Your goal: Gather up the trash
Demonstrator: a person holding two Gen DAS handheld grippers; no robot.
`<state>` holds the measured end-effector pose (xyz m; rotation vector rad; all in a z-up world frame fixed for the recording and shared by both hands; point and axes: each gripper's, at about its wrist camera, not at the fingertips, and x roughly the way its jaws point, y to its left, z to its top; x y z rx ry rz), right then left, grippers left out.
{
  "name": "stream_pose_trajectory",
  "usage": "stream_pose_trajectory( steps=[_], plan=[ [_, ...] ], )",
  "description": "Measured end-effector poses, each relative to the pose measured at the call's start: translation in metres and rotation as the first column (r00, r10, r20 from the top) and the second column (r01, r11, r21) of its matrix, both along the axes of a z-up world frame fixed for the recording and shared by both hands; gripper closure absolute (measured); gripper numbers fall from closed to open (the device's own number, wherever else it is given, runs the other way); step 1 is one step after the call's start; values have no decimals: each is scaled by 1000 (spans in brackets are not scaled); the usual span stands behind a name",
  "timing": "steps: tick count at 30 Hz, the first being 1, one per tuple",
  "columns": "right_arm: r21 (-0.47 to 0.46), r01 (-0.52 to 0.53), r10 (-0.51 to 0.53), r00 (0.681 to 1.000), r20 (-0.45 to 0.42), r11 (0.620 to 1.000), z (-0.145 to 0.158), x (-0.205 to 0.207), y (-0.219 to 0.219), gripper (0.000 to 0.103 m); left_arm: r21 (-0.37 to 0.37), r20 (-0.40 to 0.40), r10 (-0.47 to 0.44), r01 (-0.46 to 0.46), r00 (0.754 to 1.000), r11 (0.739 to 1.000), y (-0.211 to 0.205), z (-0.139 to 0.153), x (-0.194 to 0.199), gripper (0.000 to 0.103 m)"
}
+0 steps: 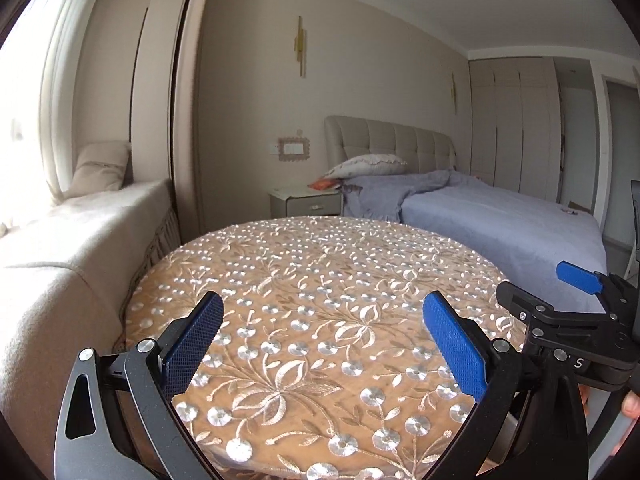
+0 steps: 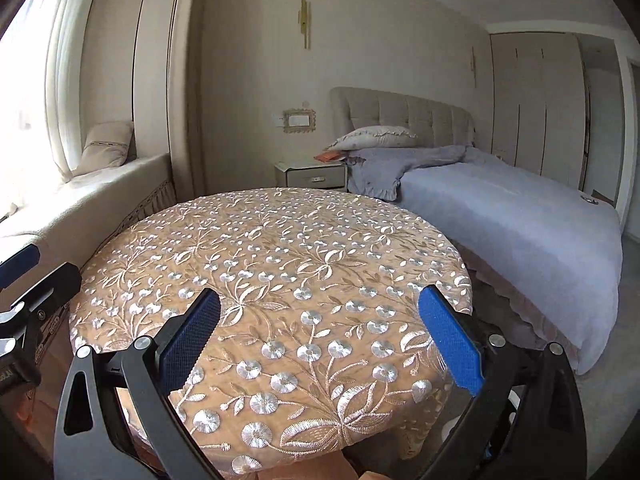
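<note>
While spread: both tools (image 1: 322,344) (image 2: 320,344) over tablecloth (image 1: 320,264).

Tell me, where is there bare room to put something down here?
The round embroidered tabletop shows bare cloth from both open hand-held grippers to its far edge by the nightstand. The bed's foot end looks free; pillow and rumpled blanket crowd its head.

scrap (image 2: 588,199): you see a small dark-and-pale bit on the blue bedsheet (image 2: 500,216), far right edge, too small to identify | orange piece (image 2: 330,156): flat on your nightstand (image 2: 316,178), beside the pillow (image 2: 372,138)
</note>
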<state>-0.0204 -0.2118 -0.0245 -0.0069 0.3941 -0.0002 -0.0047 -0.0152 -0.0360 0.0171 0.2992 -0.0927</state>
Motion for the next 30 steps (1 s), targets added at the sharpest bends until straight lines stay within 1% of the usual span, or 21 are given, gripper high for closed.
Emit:
stream_pose_trajectory(
  steps=[3, 8, 13, 17, 23, 26, 30],
  plan=[
    [-2, -6, 6, 1000, 15, 1000, 2, -4, -1, 4, -3, -7, -7, 7, 1000, 1000, -2, 0, 2, 5],
    [-15, -8, 8, 1000, 10, 1000, 1, -6, 0, 4, 27, 3, 10, -10, 1000, 1000, -7, 2, -3, 5],
    [-40, 0, 1, 1000, 16, 999, 1, -5, 3, 4, -1, 5, 1, -1, 1000, 1000, -4, 3, -2, 5],
    [-63, 3, -2, 1000, 17, 998, 0, -5, 7, 4, 38, 18, 22, -22, 1000, 999, -7, 2, -2, 5],
    [-64, 3, -2, 1000, 5, 998, -4, -1, 8, 4, 43, 18, 18, -19, 1000, 999, -8, 3, -2, 5],
    [-62, 6, -7, 1000, -12, 998, -8, 4, 5, 4, 25, 8, 21, -21, 1000, 999, -7, 3, 2, 5],
    [-42, 19, -20, 999, -39, 999, -15, 14, -4, 4, -44, -56, -18, 16, 998, 999, -3, 2, 18, 5]
  ],
)
